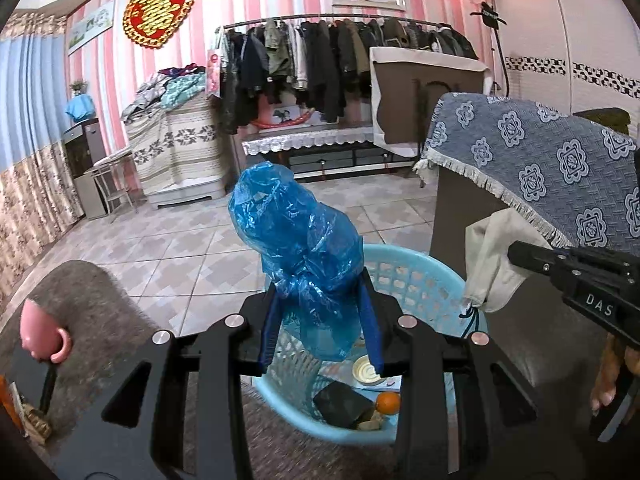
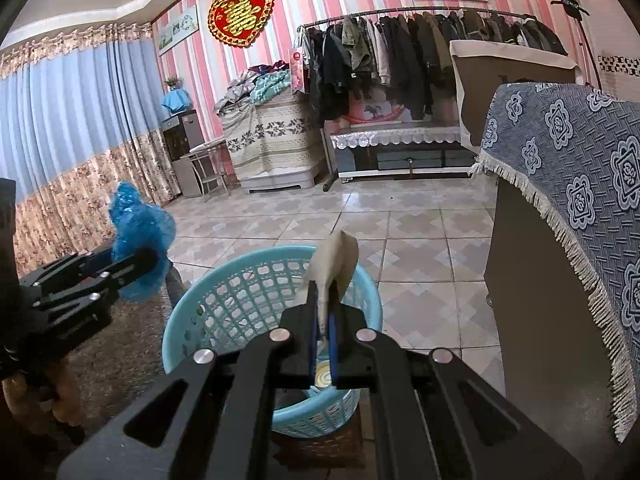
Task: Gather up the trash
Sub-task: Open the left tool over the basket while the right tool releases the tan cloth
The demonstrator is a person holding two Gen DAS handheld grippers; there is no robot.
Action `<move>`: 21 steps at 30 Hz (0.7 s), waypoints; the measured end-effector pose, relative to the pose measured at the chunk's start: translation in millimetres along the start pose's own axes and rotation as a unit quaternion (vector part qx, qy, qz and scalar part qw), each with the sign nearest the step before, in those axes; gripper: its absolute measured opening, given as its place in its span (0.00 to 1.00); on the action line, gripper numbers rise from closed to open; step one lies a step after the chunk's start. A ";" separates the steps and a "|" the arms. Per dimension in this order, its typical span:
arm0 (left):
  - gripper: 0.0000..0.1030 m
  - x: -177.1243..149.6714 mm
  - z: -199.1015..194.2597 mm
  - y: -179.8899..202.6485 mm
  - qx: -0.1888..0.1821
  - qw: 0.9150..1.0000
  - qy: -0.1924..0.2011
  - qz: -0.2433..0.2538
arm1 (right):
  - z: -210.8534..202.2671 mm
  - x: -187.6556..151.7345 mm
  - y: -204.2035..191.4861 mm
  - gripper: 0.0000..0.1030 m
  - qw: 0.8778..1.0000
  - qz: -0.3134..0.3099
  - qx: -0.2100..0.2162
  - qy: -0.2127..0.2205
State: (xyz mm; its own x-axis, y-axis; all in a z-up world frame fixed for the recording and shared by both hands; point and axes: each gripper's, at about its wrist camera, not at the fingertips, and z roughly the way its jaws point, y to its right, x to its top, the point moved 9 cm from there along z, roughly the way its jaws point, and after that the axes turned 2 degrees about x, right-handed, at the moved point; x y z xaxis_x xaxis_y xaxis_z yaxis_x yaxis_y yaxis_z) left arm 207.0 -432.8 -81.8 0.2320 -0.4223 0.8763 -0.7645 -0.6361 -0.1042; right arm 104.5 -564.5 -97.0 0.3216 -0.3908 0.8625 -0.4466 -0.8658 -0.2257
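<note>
My left gripper (image 1: pixel 322 300) is shut on a crumpled blue plastic bag (image 1: pixel 300 240), which sticks up above the light blue laundry-style basket (image 1: pixel 424 272). In the basket lie a tin lid (image 1: pixel 366 370), a dark block (image 1: pixel 344 402) and an orange (image 1: pixel 389 402). My right gripper (image 2: pixel 324 304) is shut on a beige crumpled paper (image 2: pixel 334 262), held over the basket (image 2: pixel 208 312). In the left wrist view that paper (image 1: pixel 494 256) hangs at the right from the right gripper (image 1: pixel 516 254). The right wrist view shows the left gripper (image 2: pixel 132 264) with the blue bag (image 2: pixel 138 236) at the basket's left.
A cabinet under a blue patterned cloth (image 1: pixel 540 168) stands close on the right. A grey rug (image 1: pixel 100 320) lies under the basket, with a pink cup-like object (image 1: pixel 40 330) at the left. Tiled floor (image 2: pixel 400 220) stretches to a clothes rack (image 2: pixel 420 48) at the far wall.
</note>
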 end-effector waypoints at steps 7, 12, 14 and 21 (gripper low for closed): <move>0.35 -6.6 33.8 4.2 -0.021 0.999 -0.023 -0.016 | 2.9 0.7 4.7 0.04 1.000 -0.002 -0.005 0.000; 0.60 -14.8 49.5 -2.3 -0.013 0.999 -0.041 -0.020 | 5.7 -2.0 7.8 0.04 1.000 0.003 -0.008 -0.005; 0.70 -18.1 49.7 -8.4 -0.011 0.999 -0.044 -0.028 | 7.8 -2.9 6.9 0.04 1.000 0.004 -0.006 -0.007; 0.86 -16.0 30.4 -45.2 0.037 0.998 -0.026 -0.052 | 15.8 -1.0 -8.6 0.04 1.000 -0.007 0.003 -0.009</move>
State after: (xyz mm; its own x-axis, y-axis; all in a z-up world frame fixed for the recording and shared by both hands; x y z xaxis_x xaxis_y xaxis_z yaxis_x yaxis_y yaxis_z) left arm 256.1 -416.9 -105.4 0.3402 -0.3822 0.8592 -0.6881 -0.7239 -0.0496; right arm 121.3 -561.6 -103.0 0.3422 -0.3837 0.8578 -0.4368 -0.8732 -0.2163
